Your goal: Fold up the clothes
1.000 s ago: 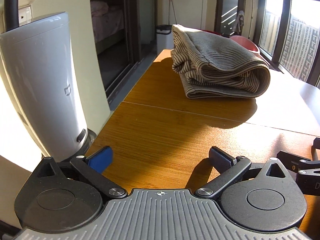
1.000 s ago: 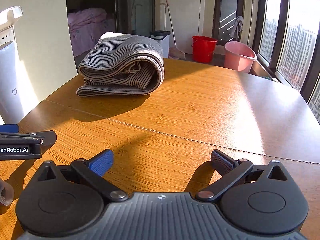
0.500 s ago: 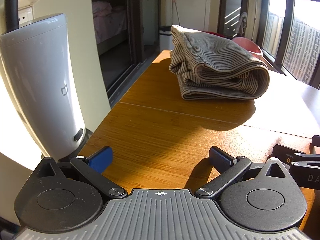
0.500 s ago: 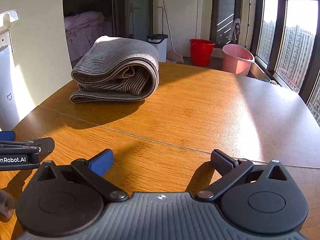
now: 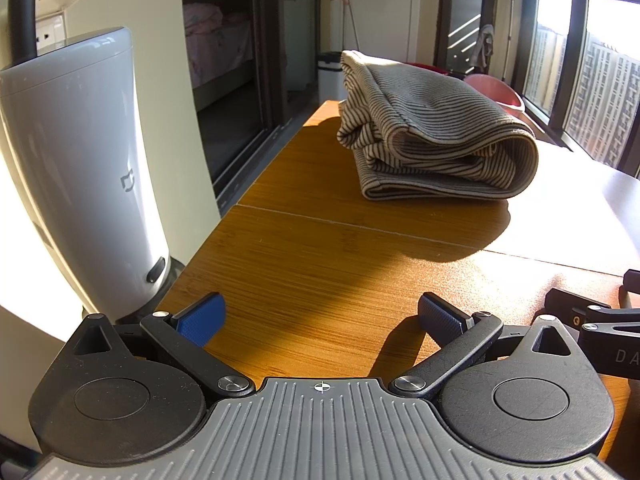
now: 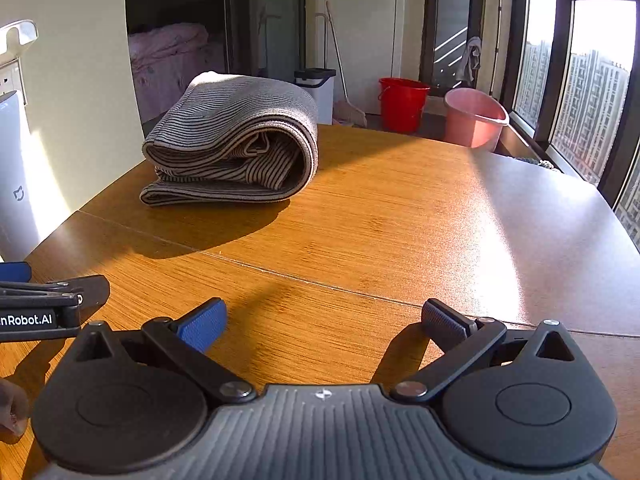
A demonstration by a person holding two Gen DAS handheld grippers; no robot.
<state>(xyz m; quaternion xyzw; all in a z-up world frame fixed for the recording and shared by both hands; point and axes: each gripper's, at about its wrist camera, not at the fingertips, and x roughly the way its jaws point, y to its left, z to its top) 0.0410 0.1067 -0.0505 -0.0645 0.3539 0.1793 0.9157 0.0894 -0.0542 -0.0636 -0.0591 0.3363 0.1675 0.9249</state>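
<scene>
The left gripper (image 5: pixel 320 316) has a grey ribbed plate in the middle with a small cross mark on it; two round black discs sit at its sides; black bars with shiny silver screws lead to the fingers (image 5: pixel 202 318), which have bumpy blue pads. The right gripper (image 6: pixel 324 318) looks just the same; in its view, white letters reading "nRobot.AI" show on the other gripper's black side.

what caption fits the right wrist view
Open right tongs hover over the wooden table, facing a folded striped garment.
</scene>
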